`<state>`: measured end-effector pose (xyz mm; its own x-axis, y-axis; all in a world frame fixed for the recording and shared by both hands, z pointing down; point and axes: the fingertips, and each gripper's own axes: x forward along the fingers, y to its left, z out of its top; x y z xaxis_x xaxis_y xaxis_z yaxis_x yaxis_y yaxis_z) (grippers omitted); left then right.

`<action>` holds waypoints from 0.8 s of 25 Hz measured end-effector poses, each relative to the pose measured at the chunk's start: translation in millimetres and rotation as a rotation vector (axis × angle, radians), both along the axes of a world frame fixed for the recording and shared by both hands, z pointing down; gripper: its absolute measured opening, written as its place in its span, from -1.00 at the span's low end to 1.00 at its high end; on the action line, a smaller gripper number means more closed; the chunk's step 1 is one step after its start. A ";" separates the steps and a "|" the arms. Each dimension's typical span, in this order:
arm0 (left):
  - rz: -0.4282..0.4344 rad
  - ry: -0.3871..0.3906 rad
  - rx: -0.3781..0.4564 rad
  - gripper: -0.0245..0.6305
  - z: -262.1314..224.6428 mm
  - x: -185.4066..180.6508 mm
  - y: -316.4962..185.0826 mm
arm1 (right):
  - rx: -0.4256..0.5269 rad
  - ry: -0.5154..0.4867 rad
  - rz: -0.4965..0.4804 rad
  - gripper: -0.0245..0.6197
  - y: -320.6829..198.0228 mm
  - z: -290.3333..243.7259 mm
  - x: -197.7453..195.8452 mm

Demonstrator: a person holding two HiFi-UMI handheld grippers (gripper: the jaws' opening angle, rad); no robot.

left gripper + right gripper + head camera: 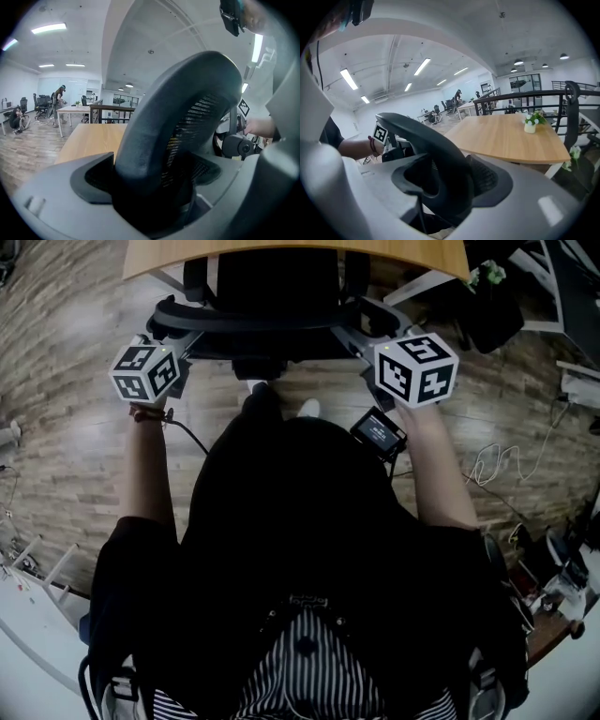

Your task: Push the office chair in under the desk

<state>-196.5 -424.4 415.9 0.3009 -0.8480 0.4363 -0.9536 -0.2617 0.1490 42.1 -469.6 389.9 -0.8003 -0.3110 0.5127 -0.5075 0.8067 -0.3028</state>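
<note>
Seen from the head view, the office chair [277, 282] stands straight ahead of me on the wood-plank floor [75, 352], its front end already under the edge of the pale wooden bench [394, 251] and its backrest still out on my side. My left tongs [154, 187] are clamped on the curved top rim of the backrest [253, 322], the dark frame and its mesh filling the gap between the pads. My right tongs [450, 187] grip the same rim at its other end, standing wide around the thick frame. A small potted plant [533, 123] sits on the bench top near its far corner, well apart from the chair.
</note>
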 end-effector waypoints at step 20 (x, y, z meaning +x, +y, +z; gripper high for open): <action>0.036 0.069 0.006 0.54 0.2 -52.4 -77.3 | 0.059 0.020 0.098 -0.13 -91.3 1.6 -53.3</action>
